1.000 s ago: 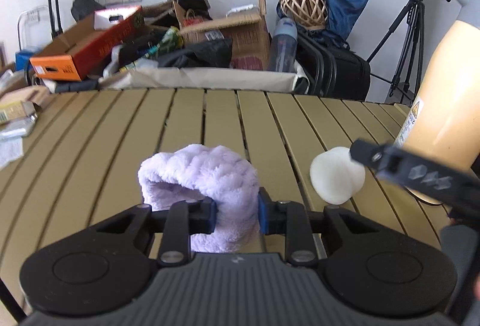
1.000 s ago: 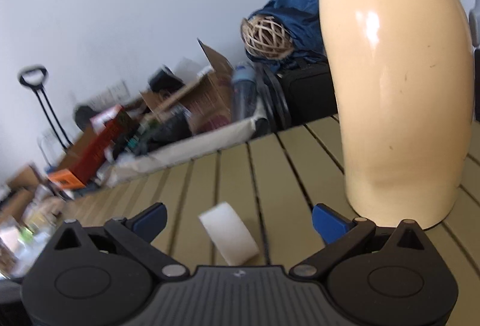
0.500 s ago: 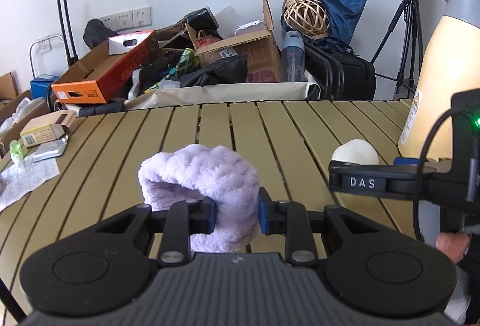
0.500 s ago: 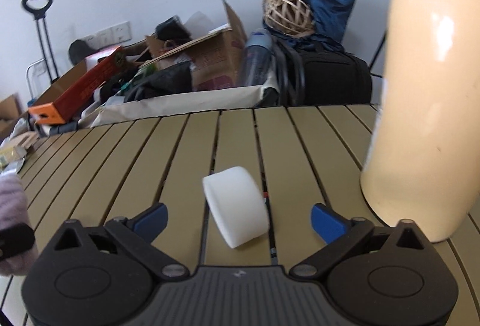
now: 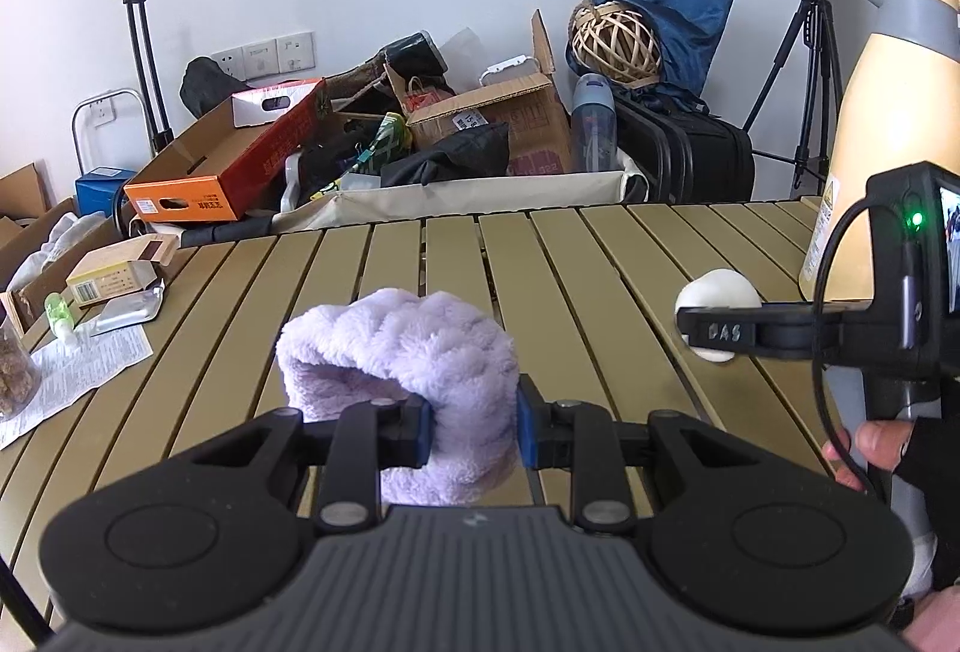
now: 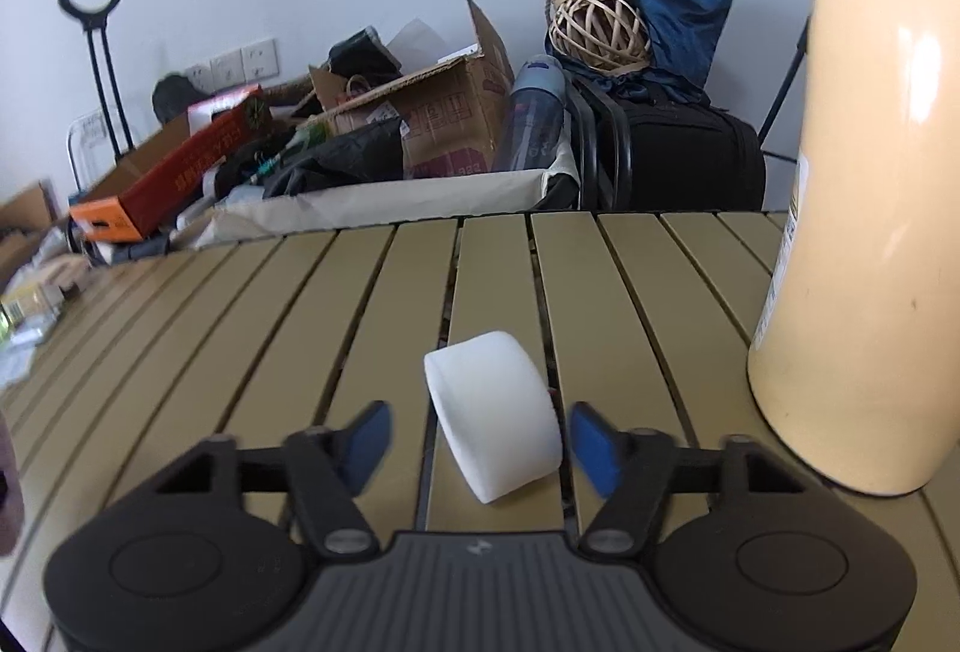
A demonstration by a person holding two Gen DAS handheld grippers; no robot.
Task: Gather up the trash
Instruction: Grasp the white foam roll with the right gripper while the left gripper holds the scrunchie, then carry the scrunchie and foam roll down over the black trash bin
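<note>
My left gripper (image 5: 473, 427) is shut on a fluffy lilac cloth (image 5: 414, 358) and holds it over the slatted table (image 5: 336, 286). A white foam cylinder (image 6: 495, 421) lies on its side on the table, between the blue pads of my right gripper (image 6: 480, 442). The right jaws stand a little wider than the cylinder and I see small gaps at both sides. In the left wrist view the cylinder (image 5: 717, 295) shows at the right, partly hidden behind a finger of the right gripper (image 5: 756, 331).
A tall cream thermos jug (image 6: 870, 232) stands on the table just right of the cylinder. Small boxes, a leaflet and a green bottle (image 5: 102, 304) lie at the table's left edge. Behind the table are boxes, bags (image 5: 474, 136) and a tripod (image 5: 810, 70).
The right gripper has moved forward around the white cylinder and its jaws have narrowed toward it. The left gripper still holds the lilac cloth in the same spot.
</note>
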